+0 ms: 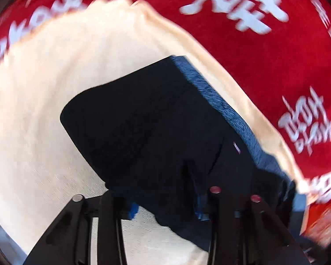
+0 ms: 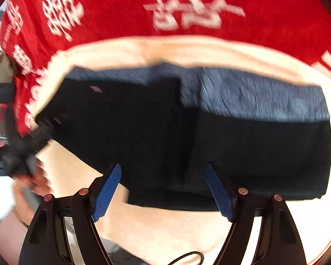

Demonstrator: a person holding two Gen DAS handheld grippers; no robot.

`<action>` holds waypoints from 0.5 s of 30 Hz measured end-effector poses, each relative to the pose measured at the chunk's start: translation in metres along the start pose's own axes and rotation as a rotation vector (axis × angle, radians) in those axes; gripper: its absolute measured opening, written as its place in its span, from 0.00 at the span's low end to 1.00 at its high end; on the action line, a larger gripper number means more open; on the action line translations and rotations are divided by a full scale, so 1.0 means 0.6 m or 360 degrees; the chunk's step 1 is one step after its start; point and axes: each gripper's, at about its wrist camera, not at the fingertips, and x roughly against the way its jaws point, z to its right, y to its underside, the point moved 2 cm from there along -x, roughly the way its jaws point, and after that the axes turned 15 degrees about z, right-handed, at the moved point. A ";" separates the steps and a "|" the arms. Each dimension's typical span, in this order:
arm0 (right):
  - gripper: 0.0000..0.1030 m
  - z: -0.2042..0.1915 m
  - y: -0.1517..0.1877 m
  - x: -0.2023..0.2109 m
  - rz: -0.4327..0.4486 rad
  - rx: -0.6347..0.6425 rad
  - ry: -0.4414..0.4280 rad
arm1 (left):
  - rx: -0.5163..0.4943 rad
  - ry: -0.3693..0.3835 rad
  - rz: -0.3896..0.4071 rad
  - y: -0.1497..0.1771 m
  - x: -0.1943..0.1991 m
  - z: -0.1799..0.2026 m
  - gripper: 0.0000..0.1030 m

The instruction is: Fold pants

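The pants point(image 1: 156, 119) are dark navy with a lighter blue inner side point(image 1: 227, 108) showing along one edge. They lie folded on a cream cloth point(image 1: 44, 88). In the left wrist view my left gripper point(image 1: 165, 209) has its blue pads spread, with a corner of the dark fabric lying between and over them. In the right wrist view the pants point(image 2: 187, 132) stretch across the middle, with a blue band point(image 2: 253, 97) along the far edge. My right gripper point(image 2: 165, 190) is open, its blue pads point(image 2: 108, 192) at the near edge of the pants. The left gripper point(image 2: 31, 145) shows blurred at the pants' left end.
A red cloth with white characters point(image 1: 242, 22) lies under the cream cloth and fills the far side in both views point(image 2: 121, 11). A black cable point(image 2: 187, 257) lies near the bottom edge. A hand point(image 2: 37, 176) shows at the left.
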 end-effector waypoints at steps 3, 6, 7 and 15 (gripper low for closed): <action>0.80 -0.052 -0.064 -0.014 -0.0084 -0.0001 -0.0190 | -0.0534 -0.0080 0.0167 0.015 0.030 0.074 0.34; 0.81 -0.130 -0.118 -0.059 -0.0249 0.0028 -0.0380 | -0.0750 -0.0077 0.0247 0.032 0.046 0.108 0.34; 0.82 -0.158 -0.131 -0.076 -0.0310 0.0045 -0.0424 | -0.0795 -0.0084 0.0263 0.036 0.048 0.114 0.34; 0.84 -0.398 -0.130 -0.198 -0.0744 0.0493 -0.0584 | -0.1052 -0.0117 0.0336 0.055 0.054 0.137 0.34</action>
